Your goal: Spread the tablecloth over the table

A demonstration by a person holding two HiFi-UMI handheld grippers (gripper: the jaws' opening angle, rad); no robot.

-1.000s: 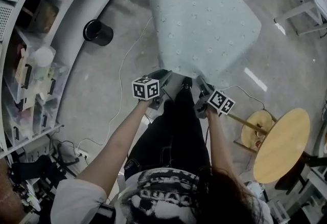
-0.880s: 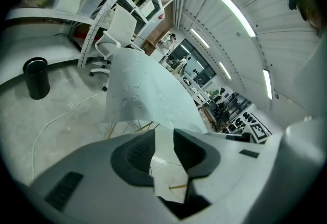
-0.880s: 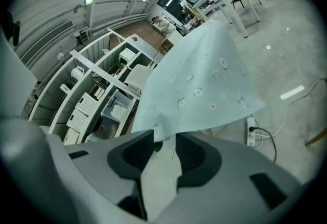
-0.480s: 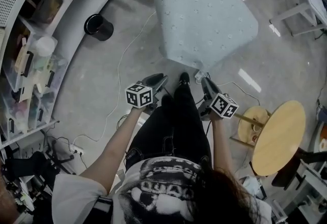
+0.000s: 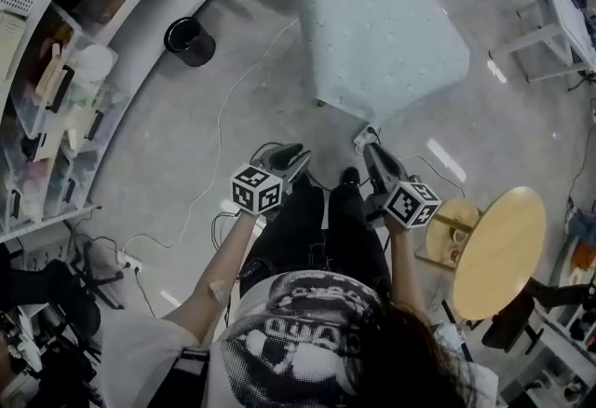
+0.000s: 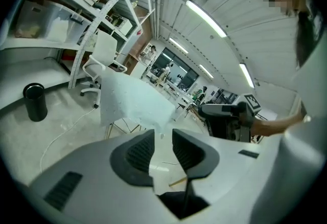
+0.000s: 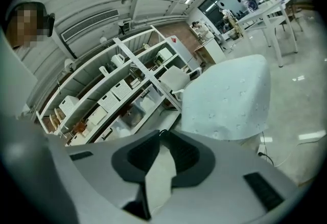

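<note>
Tablecloth (image 5: 386,38) draped over the table (image 6: 122,127), hiding its top. Left gripper (image 5: 291,155), short of the table: jaws apart, empty. Right gripper (image 5: 375,155), likewise short of it: jaws have just been closing to a slim gap, nothing between. Spreading looks done. Any next move calls for re-gripping the near hem to even the overhang.

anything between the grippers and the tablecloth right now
Nothing visible does. Only bare floor, with a white power strip lying on it, separates the left gripper and the right gripper from the near edge of the tablecloth. The right gripper's jaws have just been closing, with nothing between them.
</note>
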